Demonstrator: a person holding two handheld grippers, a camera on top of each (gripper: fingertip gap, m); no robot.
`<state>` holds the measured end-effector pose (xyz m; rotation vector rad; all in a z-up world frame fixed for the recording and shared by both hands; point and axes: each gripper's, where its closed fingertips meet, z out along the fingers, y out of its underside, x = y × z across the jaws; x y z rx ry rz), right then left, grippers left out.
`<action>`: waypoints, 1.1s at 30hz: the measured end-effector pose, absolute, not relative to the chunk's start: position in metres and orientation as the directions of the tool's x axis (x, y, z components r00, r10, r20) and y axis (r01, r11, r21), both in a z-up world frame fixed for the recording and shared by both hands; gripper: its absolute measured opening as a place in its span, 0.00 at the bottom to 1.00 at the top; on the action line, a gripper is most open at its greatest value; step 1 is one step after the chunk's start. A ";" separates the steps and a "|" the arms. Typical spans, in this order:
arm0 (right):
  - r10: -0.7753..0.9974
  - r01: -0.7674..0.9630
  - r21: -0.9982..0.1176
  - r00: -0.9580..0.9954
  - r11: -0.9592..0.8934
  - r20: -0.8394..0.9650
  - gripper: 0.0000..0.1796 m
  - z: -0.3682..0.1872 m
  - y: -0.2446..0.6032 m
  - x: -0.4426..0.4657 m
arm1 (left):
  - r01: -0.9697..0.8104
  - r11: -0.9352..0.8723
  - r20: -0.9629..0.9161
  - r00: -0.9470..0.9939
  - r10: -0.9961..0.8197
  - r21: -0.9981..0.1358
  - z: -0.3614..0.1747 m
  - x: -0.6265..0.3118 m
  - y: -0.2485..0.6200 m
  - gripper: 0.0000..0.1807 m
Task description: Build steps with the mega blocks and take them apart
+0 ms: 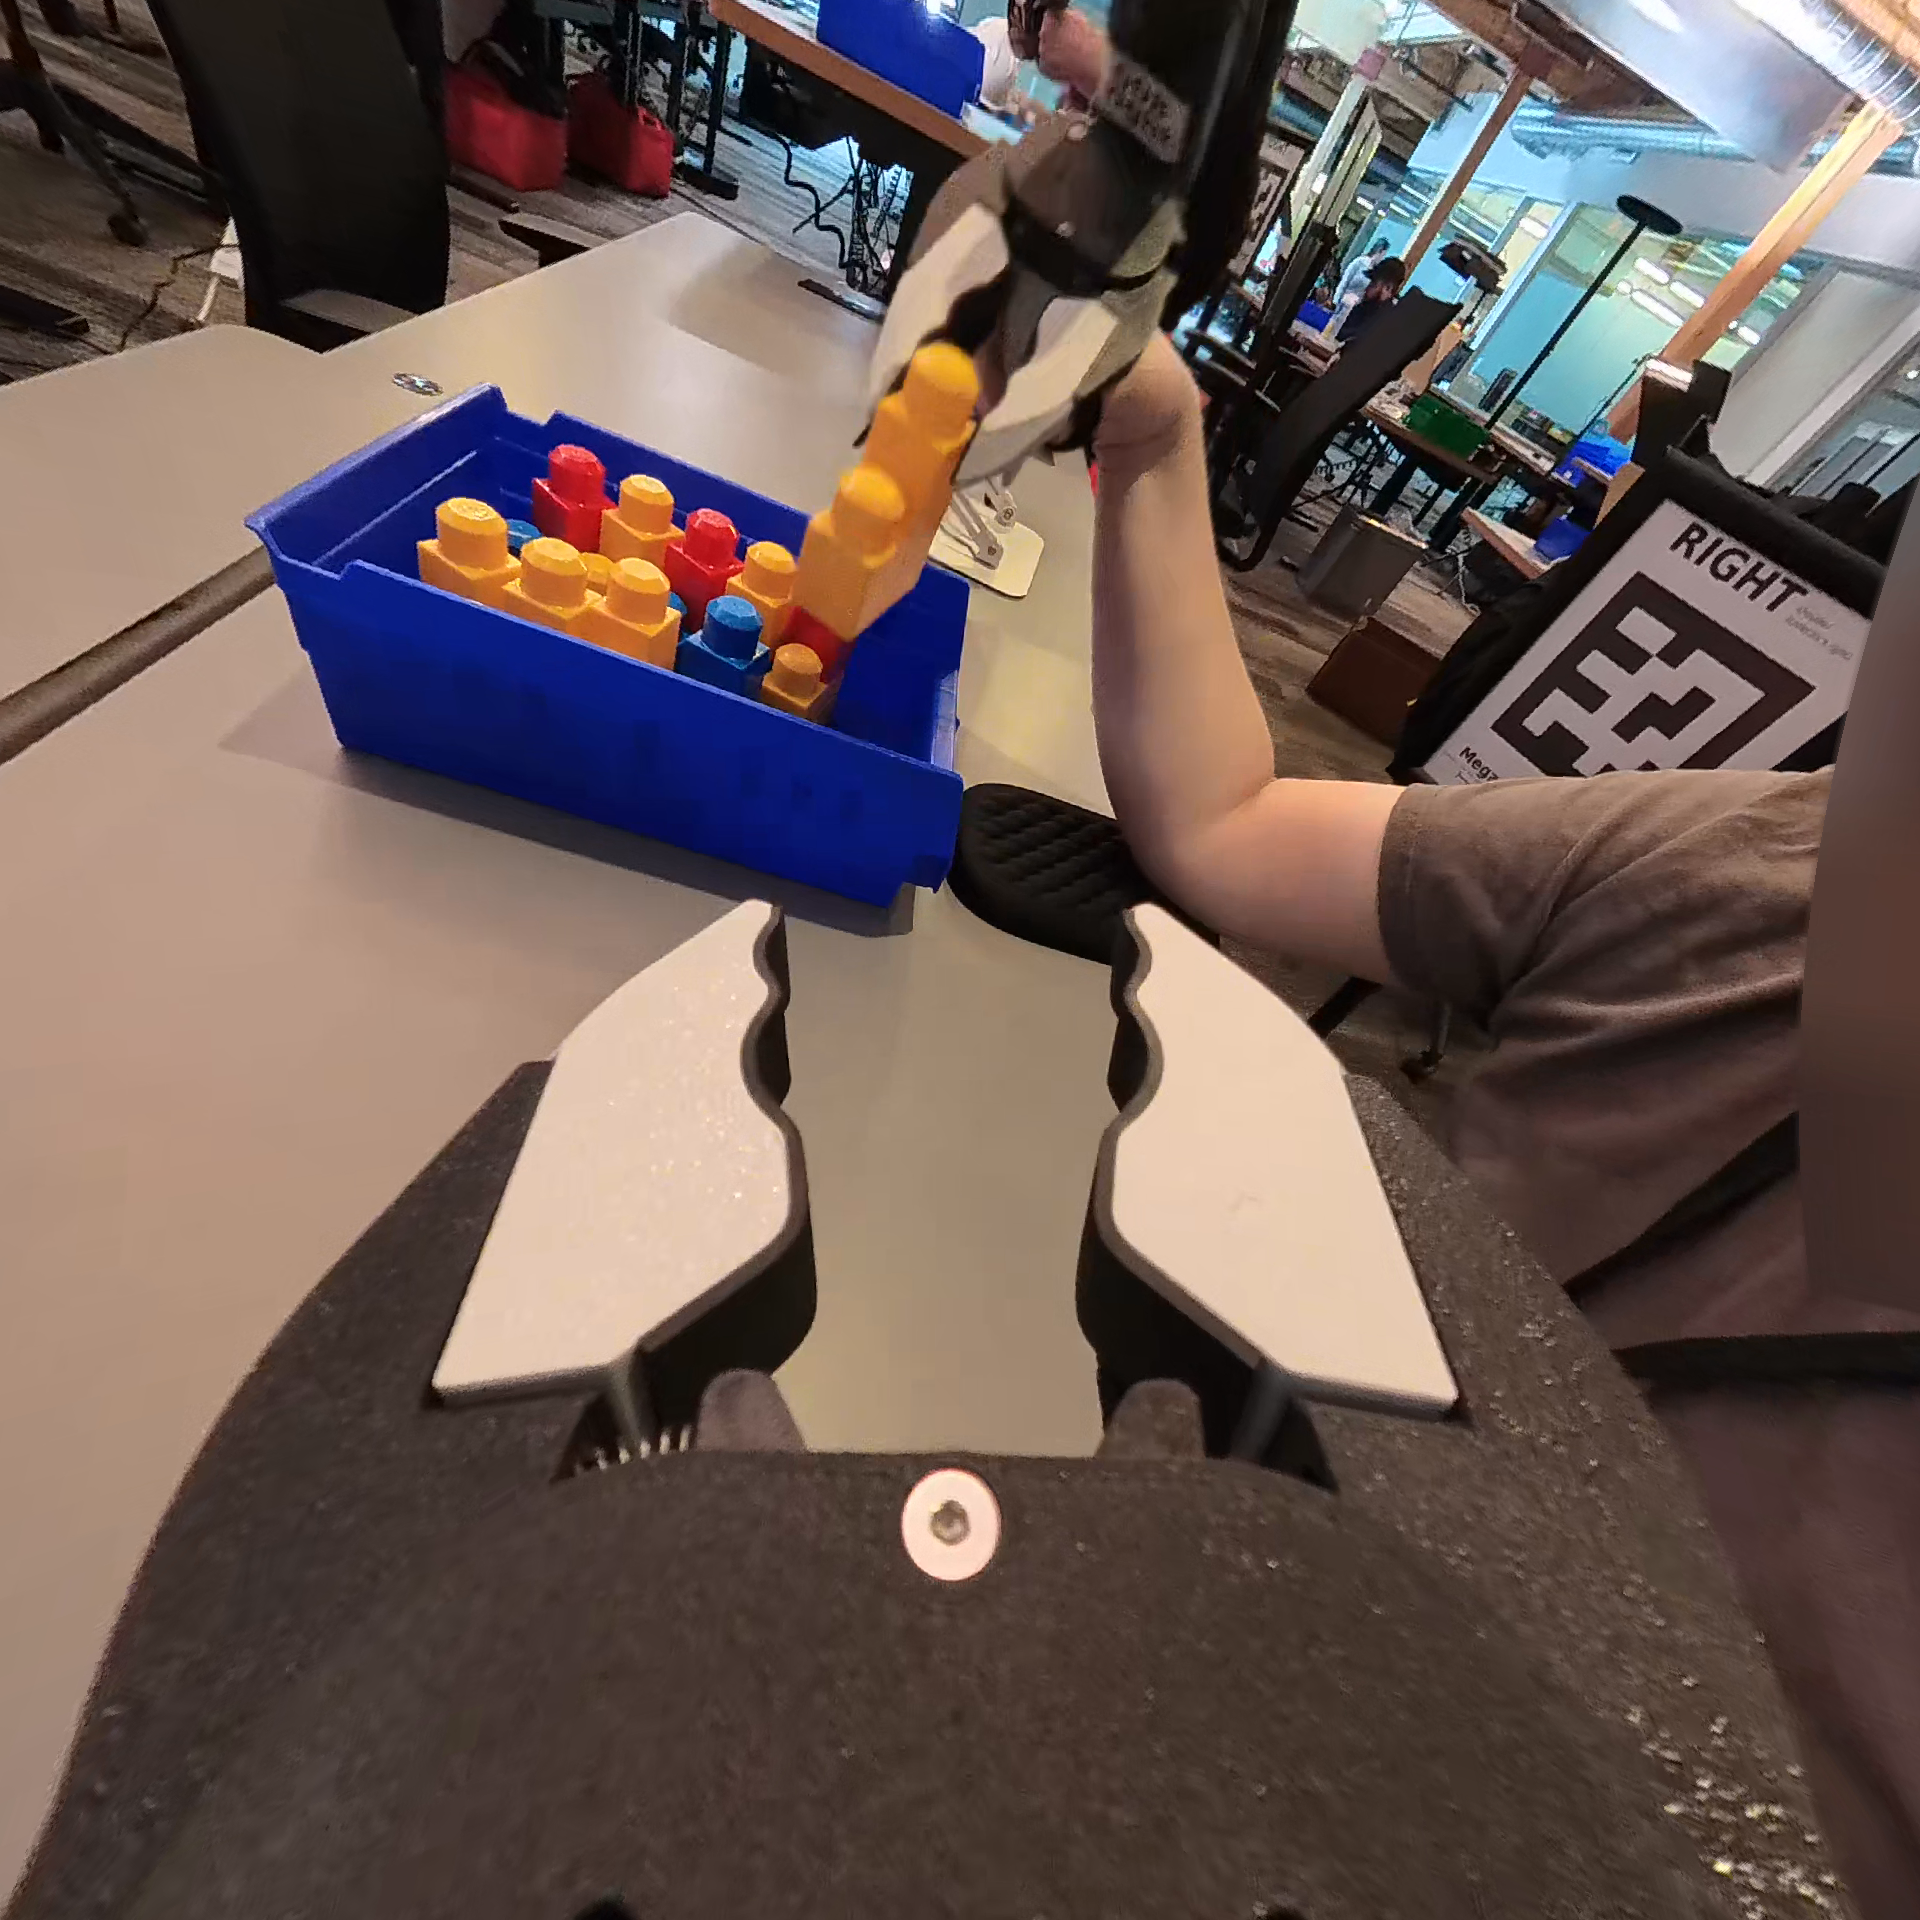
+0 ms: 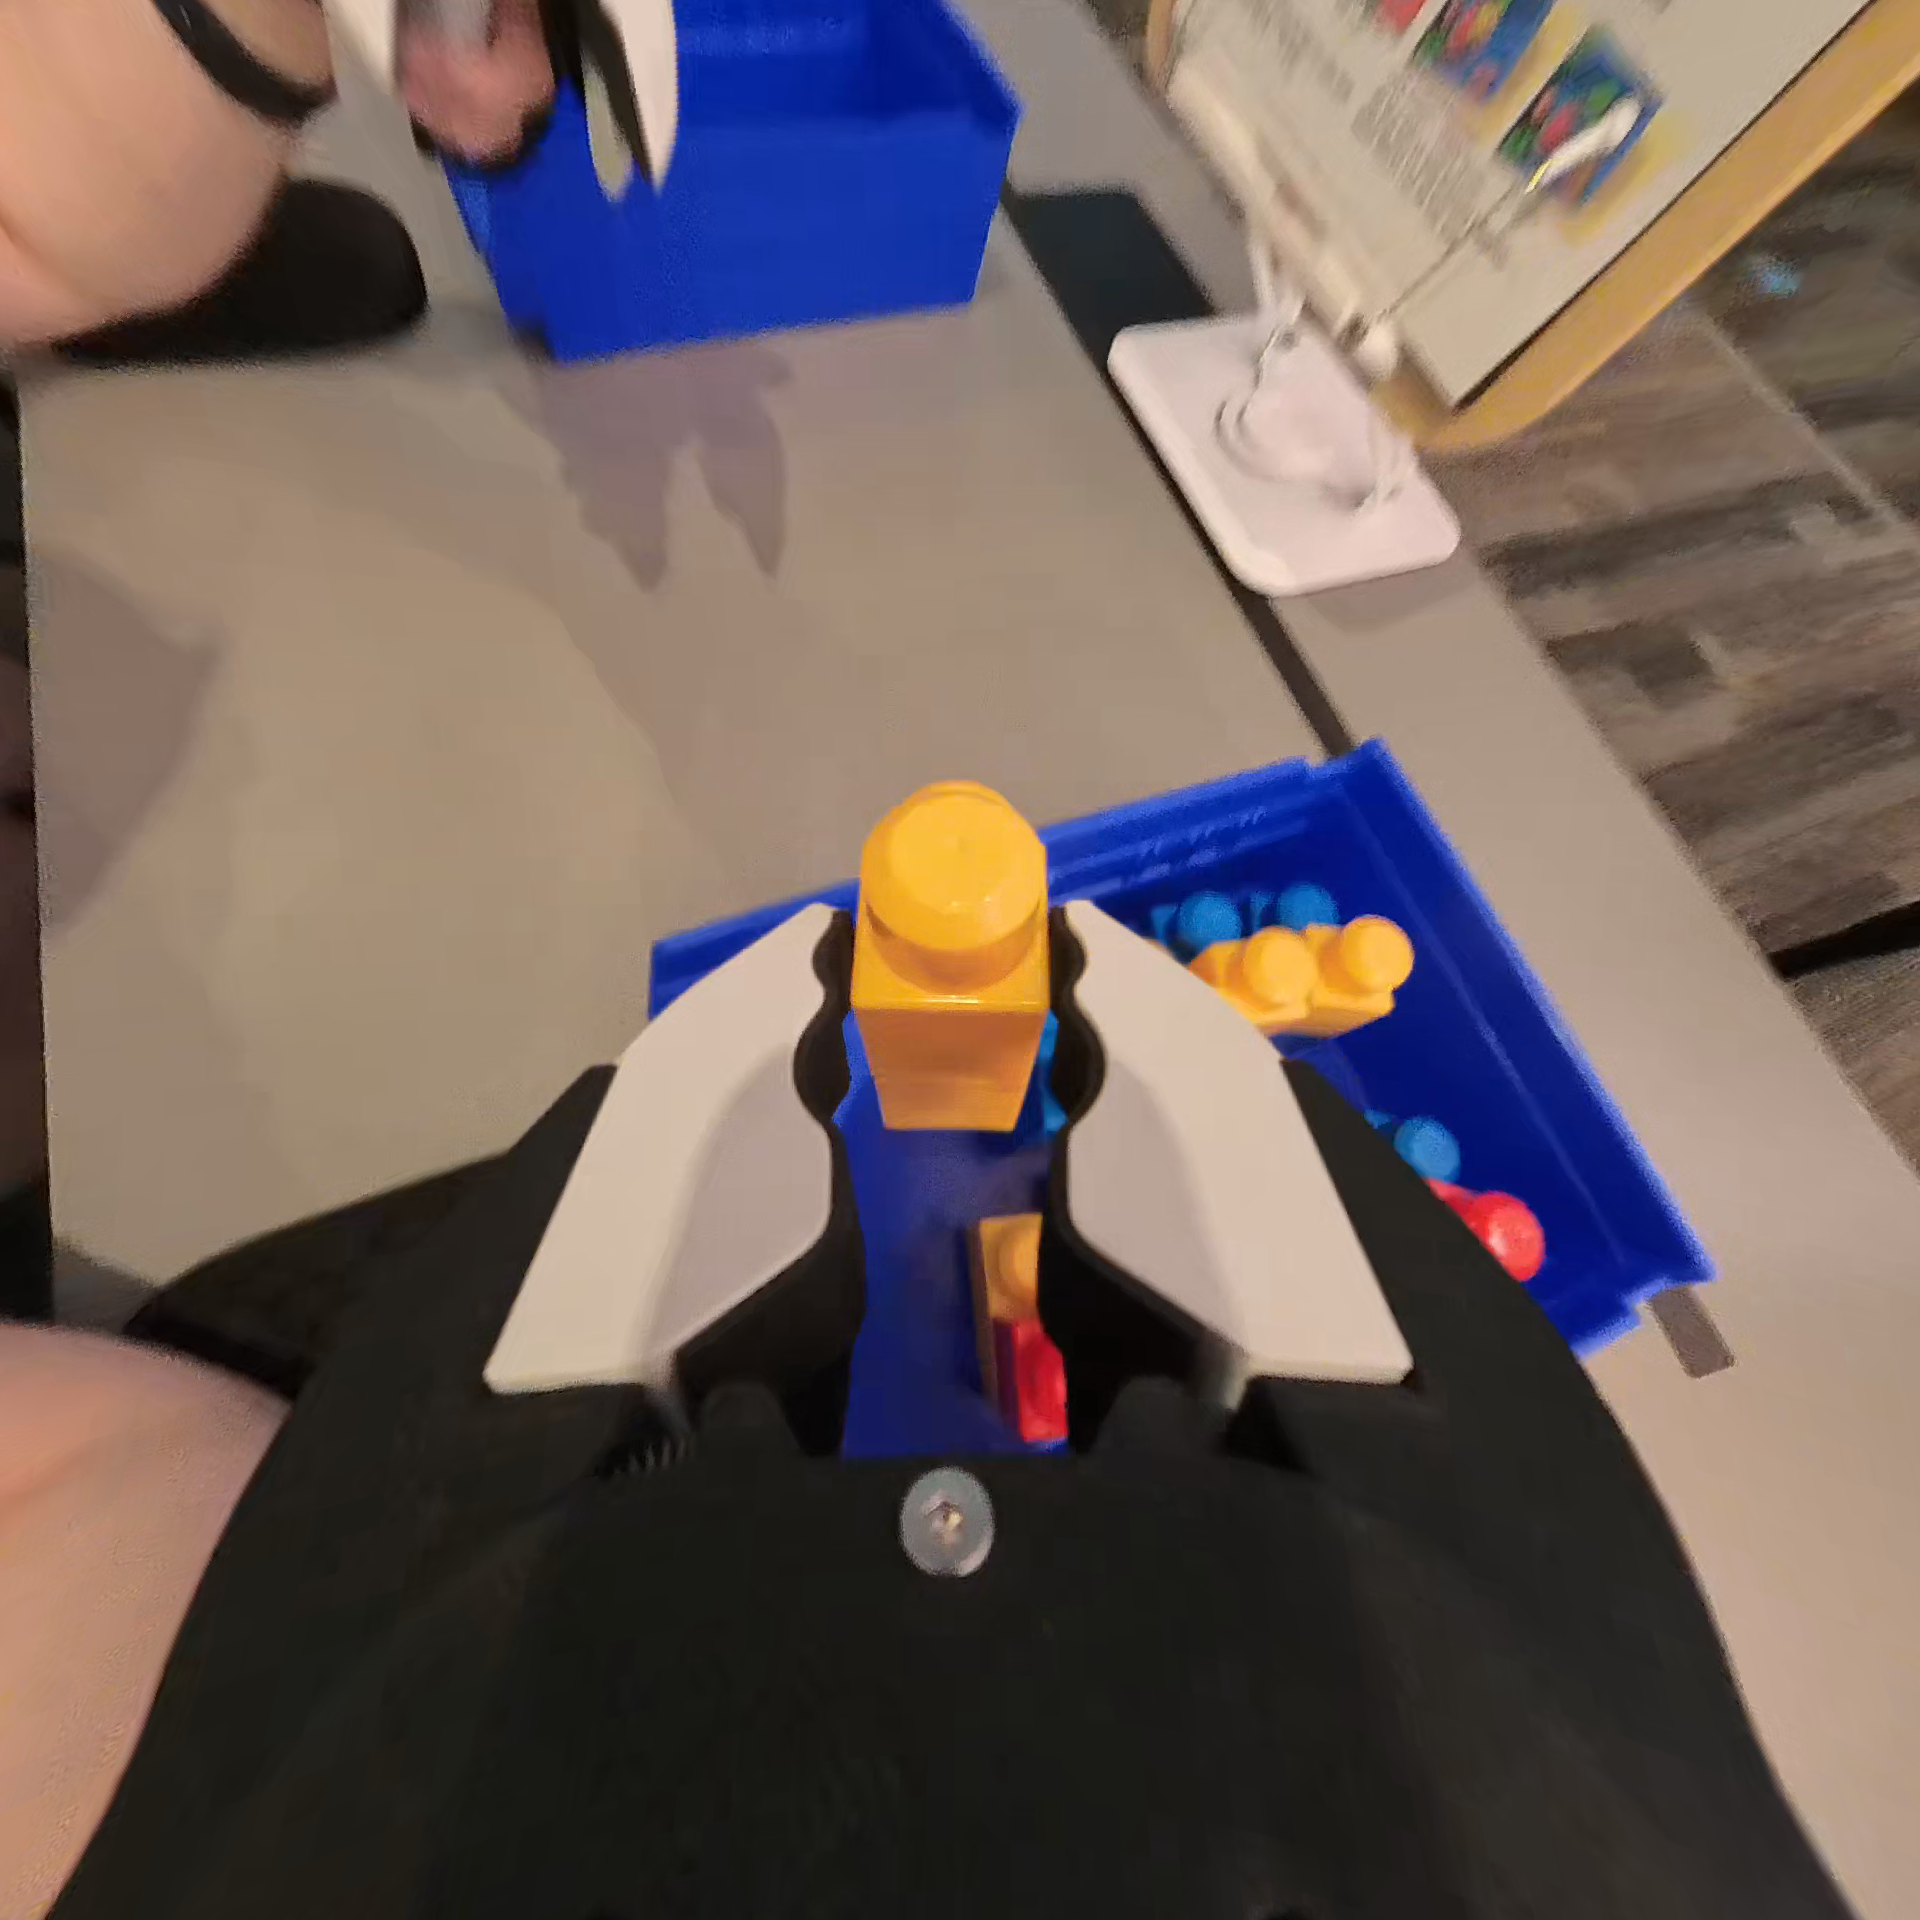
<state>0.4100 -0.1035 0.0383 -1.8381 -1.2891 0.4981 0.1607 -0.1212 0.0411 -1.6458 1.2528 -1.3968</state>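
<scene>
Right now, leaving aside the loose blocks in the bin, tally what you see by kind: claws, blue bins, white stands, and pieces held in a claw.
Claws: 2 (left claw, right claw)
Blue bins: 2 (near bin, far bin)
White stand: 1
Held pieces: 1 (yellow piece, in the right claw)
Total: 6

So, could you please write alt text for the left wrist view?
The right claw, raised over a blue bin of red, yellow and blue blocks, grips a tilted yellow block piece by its top stud. In the foreground the left claw is open and empty above the grey table.
</scene>
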 end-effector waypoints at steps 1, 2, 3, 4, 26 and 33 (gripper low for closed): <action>0.916 0.603 -0.780 0.388 -0.167 0.104 0.21 0.027 -0.101 0.412 | -0.259 -0.346 0.362 -0.018 -0.932 -0.902 0.041 0.161 -0.122 0.33; 0.922 0.625 -0.758 0.377 -0.186 0.084 0.21 0.015 -0.098 0.412 | -0.263 -0.350 0.367 -0.018 -0.930 -0.899 0.040 0.161 -0.122 0.33; 0.929 0.653 -0.732 0.362 -0.195 0.076 0.21 0.003 -0.094 0.411 | -0.265 -0.354 0.371 -0.016 -0.928 -0.897 0.039 0.162 -0.122 0.33; 0.937 0.684 -0.703 0.342 -0.197 0.069 0.21 -0.010 -0.090 0.410 | -0.265 -0.359 0.375 -0.013 -0.927 -0.895 0.039 0.162 -0.121 0.33; 0.955 0.819 -0.504 0.293 -0.276 -0.048 0.21 -0.087 -0.080 0.411 | -0.259 -0.361 0.386 -0.052 -0.921 -0.896 0.044 0.162 -0.129 0.31; 0.952 0.821 -0.500 0.303 -0.276 -0.028 0.21 -0.087 -0.080 0.415 | -0.266 -0.361 0.388 -0.056 -0.920 -0.894 0.044 0.163 -0.130 0.31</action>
